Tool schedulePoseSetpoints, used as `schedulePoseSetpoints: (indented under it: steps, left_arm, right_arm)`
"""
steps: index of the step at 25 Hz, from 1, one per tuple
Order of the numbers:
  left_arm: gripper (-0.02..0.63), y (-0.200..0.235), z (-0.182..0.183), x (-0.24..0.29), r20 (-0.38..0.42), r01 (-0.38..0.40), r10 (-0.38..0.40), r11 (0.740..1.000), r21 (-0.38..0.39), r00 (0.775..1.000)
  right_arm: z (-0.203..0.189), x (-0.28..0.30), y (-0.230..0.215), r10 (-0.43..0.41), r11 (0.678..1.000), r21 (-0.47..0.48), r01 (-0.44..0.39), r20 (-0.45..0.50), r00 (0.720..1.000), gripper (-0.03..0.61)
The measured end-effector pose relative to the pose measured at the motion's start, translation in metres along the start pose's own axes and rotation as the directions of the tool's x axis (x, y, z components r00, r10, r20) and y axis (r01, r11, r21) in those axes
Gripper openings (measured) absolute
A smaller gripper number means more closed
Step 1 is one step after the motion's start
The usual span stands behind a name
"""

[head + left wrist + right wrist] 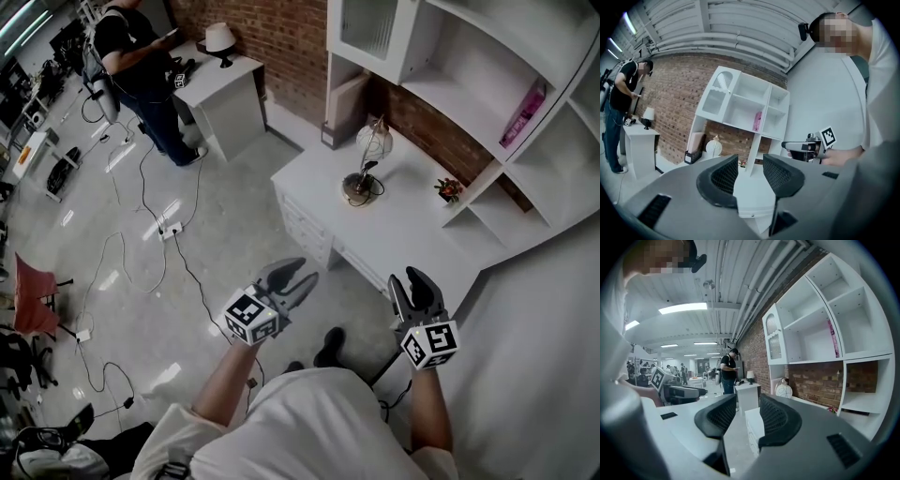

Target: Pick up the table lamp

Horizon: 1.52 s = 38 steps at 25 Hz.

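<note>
The pale-globed, dark-stemmed table lamp (371, 148) stands on the long white table (412, 234) close to the red brick wall (441, 141), with a small red-flowered potted plant (449, 189) off to one side of it. Both claws are well short of it. The grey left claw (302, 272) has its jaws moderately apart with nothing between them, and the grey right claw (406, 281) is spread wide and equally empty.

This looks like the approach, so the sensible course is to carry one claw in level toward the thin stem below the globe. The stem is probably the sturdiest narrow part to close on, and the globe looks fragile. The other claw could steady the round base. A dark cord (378, 190) seems to loop around that base, so the lift should go gently in case it drags or is plugged in.

Both gripper views show only the globe, because the claw bodies cover the stem and base. The head view shows the lamp small, so neither the globe's material nor the cord's route can be made out
</note>
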<state>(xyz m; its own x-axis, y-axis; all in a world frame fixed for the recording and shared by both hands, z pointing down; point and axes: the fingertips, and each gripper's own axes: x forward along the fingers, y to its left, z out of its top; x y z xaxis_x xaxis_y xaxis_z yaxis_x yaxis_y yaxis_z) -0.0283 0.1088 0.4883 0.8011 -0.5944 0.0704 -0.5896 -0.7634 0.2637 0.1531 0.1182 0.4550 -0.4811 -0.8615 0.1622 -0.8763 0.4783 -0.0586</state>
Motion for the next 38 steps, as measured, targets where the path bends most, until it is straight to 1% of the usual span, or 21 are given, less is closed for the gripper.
schedulePoseSetpoints:
  steps: [5, 10, 16, 27, 33, 38]
  left_arm:
    - [0.181, 0.016, 0.002, 0.038, -0.015, -0.029, 0.029, 1.000, -0.005, 0.999]
    - [0.181, 0.024, 0.008, 0.072, -0.008, -0.061, 0.061, 0.998, -0.009, 0.998]
    - [0.181, 0.031, 0.010, 0.104, -0.017, -0.088, 0.088, 0.996, 0.003, 0.996]
    - [0.181, 0.049, 0.015, 0.128, -0.014, -0.123, 0.123, 0.992, -0.009, 0.992]
    - [0.181, 0.074, 0.013, 0.137, -0.012, -0.135, 0.134, 0.991, -0.026, 0.991]
    - [0.181, 0.103, 0.020, 0.145, -0.004, -0.130, 0.130, 0.991, -0.026, 0.992]
  right_arm:
    - [0.002, 0.026, -0.033, 0.035, 0.999, -0.001, -0.035, -0.010, 0.999, 0.172]
    - [-0.003, 0.046, -0.062, 0.073, 0.997, 0.016, -0.073, -0.011, 0.997, 0.172]
    - [0.000, 0.065, -0.095, 0.111, 0.994, 0.023, -0.111, 0.009, 0.994, 0.172]
    - [0.010, 0.091, -0.117, 0.145, 0.989, 0.026, -0.145, 0.015, 0.989, 0.172]
    - [0.008, 0.115, -0.122, 0.154, 0.988, 0.020, -0.154, 0.003, 0.988, 0.172]
    - [0.012, 0.143, -0.125, 0.146, 0.989, 0.011, -0.145, -0.009, 0.989, 0.172]
